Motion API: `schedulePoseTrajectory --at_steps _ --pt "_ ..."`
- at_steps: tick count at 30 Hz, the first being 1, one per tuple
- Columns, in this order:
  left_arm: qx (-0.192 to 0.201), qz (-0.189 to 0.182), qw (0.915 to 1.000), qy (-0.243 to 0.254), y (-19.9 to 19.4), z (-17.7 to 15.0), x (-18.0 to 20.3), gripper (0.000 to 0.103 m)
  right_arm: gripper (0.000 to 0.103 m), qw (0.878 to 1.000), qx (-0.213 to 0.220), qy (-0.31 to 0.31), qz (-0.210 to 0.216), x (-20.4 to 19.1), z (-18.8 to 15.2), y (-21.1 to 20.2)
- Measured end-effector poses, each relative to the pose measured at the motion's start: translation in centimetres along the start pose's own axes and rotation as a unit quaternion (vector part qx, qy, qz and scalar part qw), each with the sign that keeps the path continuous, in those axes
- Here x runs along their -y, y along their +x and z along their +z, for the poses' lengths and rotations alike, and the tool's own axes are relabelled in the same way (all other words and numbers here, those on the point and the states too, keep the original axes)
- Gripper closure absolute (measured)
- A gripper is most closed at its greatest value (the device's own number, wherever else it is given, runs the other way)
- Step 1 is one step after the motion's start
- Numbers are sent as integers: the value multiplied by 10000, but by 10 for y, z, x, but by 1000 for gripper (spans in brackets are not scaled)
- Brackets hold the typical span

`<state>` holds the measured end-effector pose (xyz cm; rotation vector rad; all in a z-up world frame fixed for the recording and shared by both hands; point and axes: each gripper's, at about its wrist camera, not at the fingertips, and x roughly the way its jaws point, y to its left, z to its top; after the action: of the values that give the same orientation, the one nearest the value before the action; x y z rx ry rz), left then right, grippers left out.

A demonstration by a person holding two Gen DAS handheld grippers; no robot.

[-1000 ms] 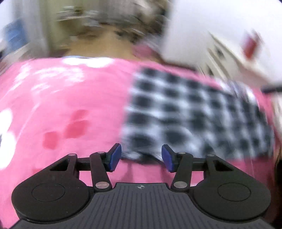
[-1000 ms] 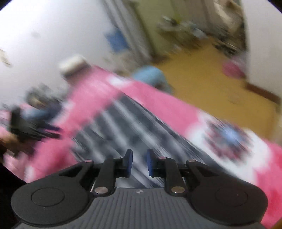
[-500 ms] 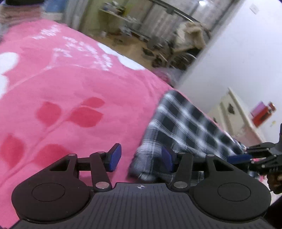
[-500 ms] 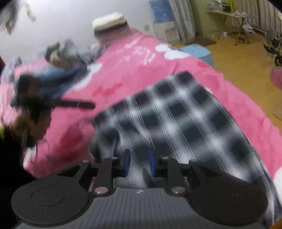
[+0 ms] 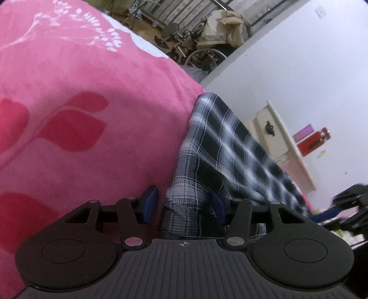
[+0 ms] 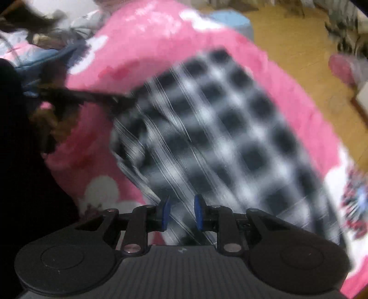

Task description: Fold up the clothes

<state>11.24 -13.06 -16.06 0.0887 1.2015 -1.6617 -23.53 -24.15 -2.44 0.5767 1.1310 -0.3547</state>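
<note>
A black-and-white plaid garment (image 5: 220,147) lies flat on a pink bedspread (image 5: 92,92). My left gripper (image 5: 184,205) is low at its near corner. Its jaws stand apart and the corner's edge lies between them, close to the right pad (image 5: 217,207) and clear of the left pad. Seen from the right wrist, the plaid garment (image 6: 218,138) is blurred and fills the middle. My right gripper (image 6: 182,211) hovers over its near edge with a narrow gap between its pads and nothing pinched. The left gripper (image 6: 87,96) shows there as a dark blur at the garment's left corner.
The pink bedspread (image 6: 149,41) ends at a wooden floor (image 6: 287,34) with a blue stool (image 6: 230,19). A cream cabinet (image 5: 283,147) with a red box (image 5: 315,140) stands against the white wall. Loose clothes (image 6: 46,53) are piled at the bed's far end. A chair and clutter (image 5: 202,39) stand beyond.
The left gripper has sunk and rolled toward the plaid garment's corner, which now sits between its jaws. The right gripper has swept sideways and tipped down over the garment.
</note>
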Motion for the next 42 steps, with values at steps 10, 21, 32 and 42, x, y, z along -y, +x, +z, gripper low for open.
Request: schedulePoseTrajectory --at_steps 10,21,32,42 --pt "-267 307 9985 363 6 6 14 52 79 9685 901 -245 2307 -45 41 50" --pt "-877 1227 9885 93 7 6 44 54 55 9727 2124 -70 936 90 162 57" --pt "-1287 1727 9756 433 17 12 62 66 91 9760 1265 -540 1688 134 191 136" --pt "-990 1579 9825 -61 7 0 53 78 92 9691 1690 -1023 1477 131 187 146"
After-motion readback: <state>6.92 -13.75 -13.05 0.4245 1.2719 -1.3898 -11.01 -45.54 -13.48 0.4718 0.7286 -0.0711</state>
